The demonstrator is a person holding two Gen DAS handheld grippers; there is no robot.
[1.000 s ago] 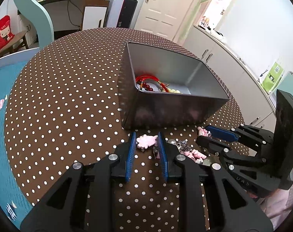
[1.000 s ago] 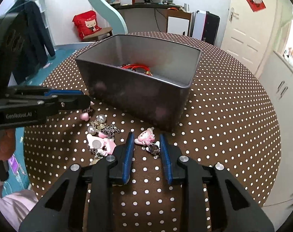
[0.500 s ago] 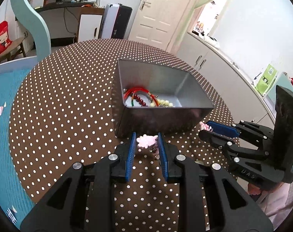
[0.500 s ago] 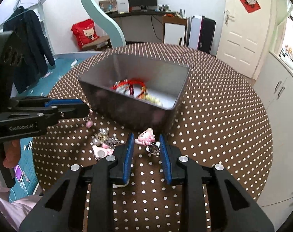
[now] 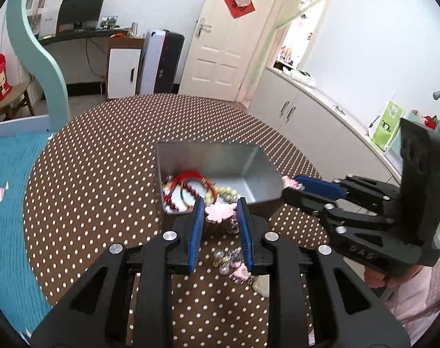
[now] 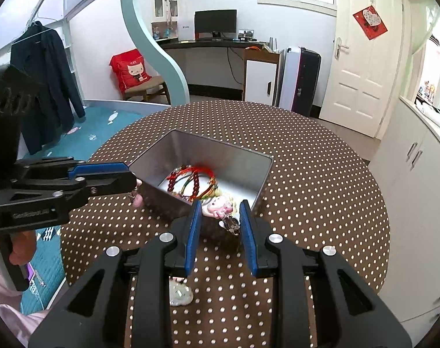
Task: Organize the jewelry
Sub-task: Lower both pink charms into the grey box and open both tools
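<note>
**Both charms carried up to the tin**

Each gripper holds a pink charm at the near rim of the tin (image 5: 220,159), and the step in hand looks like the carry-over before a drop. The left gripper (image 5: 221,213) is closed on a flat pink flower charm (image 5: 220,213), which hangs just over the tin's near wall. The right gripper (image 6: 220,211) is closed on a pink figure charm (image 6: 220,206) with a small metal clasp dangling below it, also at the near wall. Red bead bracelets (image 6: 195,179) and pale beads already lie inside the tin. A small heap of loose pieces (image 5: 234,264) remains on the dotted table (image 5: 89,188), under the left gripper.

Next, each charm probably needs to pass clear of the rim before the jaws part, so it falls inside rather than catching on the wall. The heap is left to gather afterwards.
</note>
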